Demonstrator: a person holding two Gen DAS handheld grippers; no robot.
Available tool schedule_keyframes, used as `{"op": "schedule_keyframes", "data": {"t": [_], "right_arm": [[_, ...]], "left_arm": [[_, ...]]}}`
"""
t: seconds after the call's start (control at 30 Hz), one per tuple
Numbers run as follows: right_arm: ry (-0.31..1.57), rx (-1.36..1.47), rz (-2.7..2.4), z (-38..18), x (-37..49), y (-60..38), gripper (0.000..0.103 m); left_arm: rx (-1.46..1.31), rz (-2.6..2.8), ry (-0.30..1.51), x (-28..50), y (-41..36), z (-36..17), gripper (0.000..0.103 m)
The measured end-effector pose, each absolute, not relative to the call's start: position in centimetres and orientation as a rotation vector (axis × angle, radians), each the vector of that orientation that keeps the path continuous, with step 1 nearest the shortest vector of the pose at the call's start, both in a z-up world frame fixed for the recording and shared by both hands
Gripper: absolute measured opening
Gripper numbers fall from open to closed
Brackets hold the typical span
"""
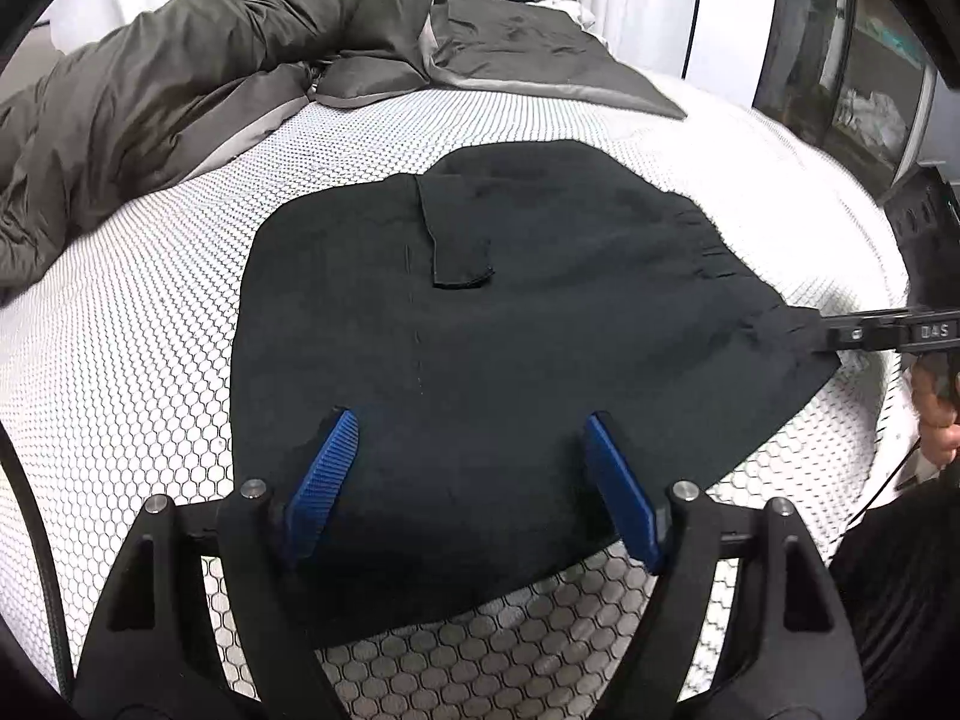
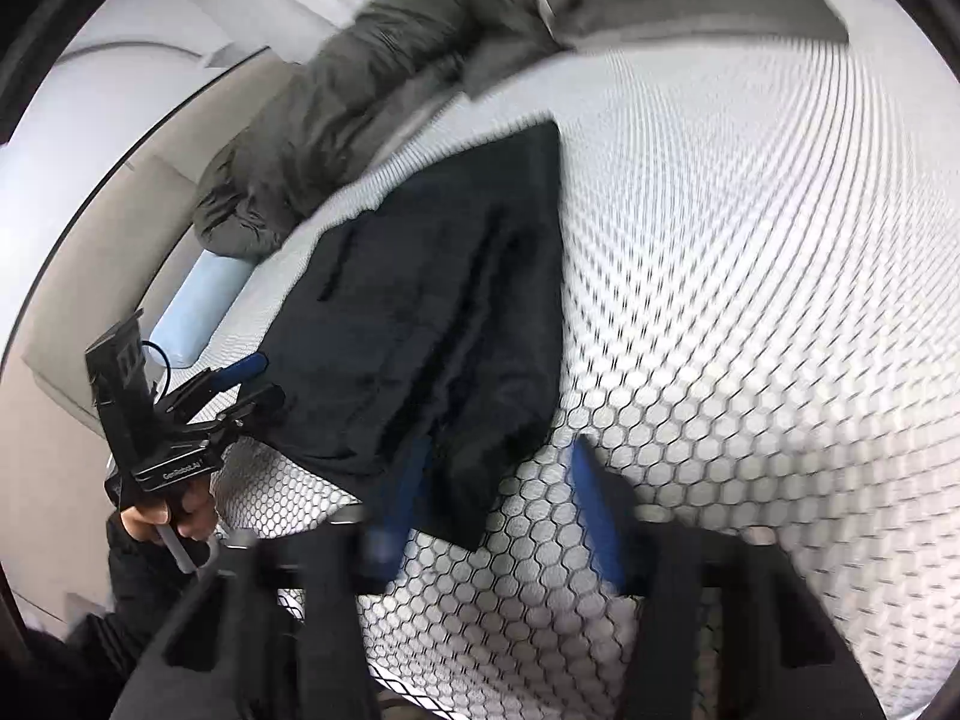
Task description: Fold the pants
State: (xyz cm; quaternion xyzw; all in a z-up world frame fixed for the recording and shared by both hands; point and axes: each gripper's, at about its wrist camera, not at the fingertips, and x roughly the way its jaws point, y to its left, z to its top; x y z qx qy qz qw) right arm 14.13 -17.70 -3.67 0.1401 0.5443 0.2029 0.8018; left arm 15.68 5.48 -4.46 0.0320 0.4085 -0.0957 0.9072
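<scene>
Black pants (image 1: 510,324) lie folded into a short flat bundle on the bed (image 1: 150,360), near its front edge. Your left hand-held gripper (image 1: 468,468) hovers over the near edge of the pants with its jaws wide apart, holding nothing. Your right hand-held gripper (image 2: 498,510) is blurry at the pants' corner; I cannot tell if it pinches cloth. Most folding looks done. Maybe one more fold is left.

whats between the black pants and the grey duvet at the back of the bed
Only bare white mattress cover with a honeycomb pattern separates the folded black pants from the rumpled grey duvet; the left wrist view shows it best.
</scene>
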Motion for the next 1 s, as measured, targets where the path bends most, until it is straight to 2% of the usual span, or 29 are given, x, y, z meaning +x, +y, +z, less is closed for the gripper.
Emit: {"op": "schedule_keyframes", "data": {"t": [0.03,0.07,0.2,0.37,0.47,0.53,0.6,0.7,0.8,0.9,0.93,0.97,1.0], "right_arm": [[1.177,0.303,0.435,-4.1,14.3,-17.4,0.017],[1.172,0.296,0.441,-4.0,14.3,-17.0,0.012],[1.073,0.236,0.504,-0.9,12.6,-15.9,0.002],[1.205,0.133,0.425,-3.9,12.1,-16.1,0.003],[1.087,0.149,0.439,-1.2,11.8,-16.4,0.021],[0.988,0.202,0.439,0.5,11.9,-16.9,0.038],[0.962,0.245,0.44,0.5,13.2,-16.7,0.039],[1.0,0.224,0.39,-0.7,15.3,-15.4,0.048],[1.061,0.179,0.395,-2.6,17.9,-13.6,0.049],[1.09,0.129,0.382,-4.0,19.6,-12.4,0.063],[1.099,0.111,0.382,-4.3,20.1,-12.2,0.063],[1.116,0.101,0.372,-4.7,20.5,-12.3,0.062],[1.135,0.107,0.365,-5.0,20.8,-12.4,0.052]], "left_arm": [[0.093,-0.19,0.843,15.7,5.1,-4.6,0.078],[0.11,-0.185,0.843,16.0,4.7,-4.8,0.082],[0.142,-0.18,0.839,16.3,3.9,-5.3,0.082],[0.141,-0.188,0.844,16.4,4.0,-5.3,0.082],[0.124,-0.191,0.834,16.4,4.1,-4.7,0.082],[0.097,-0.195,0.826,16.3,4.6,-4.3,0.082],[0.075,-0.175,0.817,16.4,5.4,-3.8,0.082],[-0.034,-0.109,0.82,16.9,8.3,-3.4,0.082],[-0.201,-0.025,0.858,17.5,12.4,-4.2,0.082],[-0.28,-0.013,0.892,17.8,14.4,-5.7,0.079],[-0.315,-0.042,0.893,17.8,14.9,-6.1,0.074],[-0.341,-0.068,0.897,17.8,15.1,-6.3,0.062],[-0.37,-0.107,0.903,17.8,15.2,-6.4,0.052]]}}
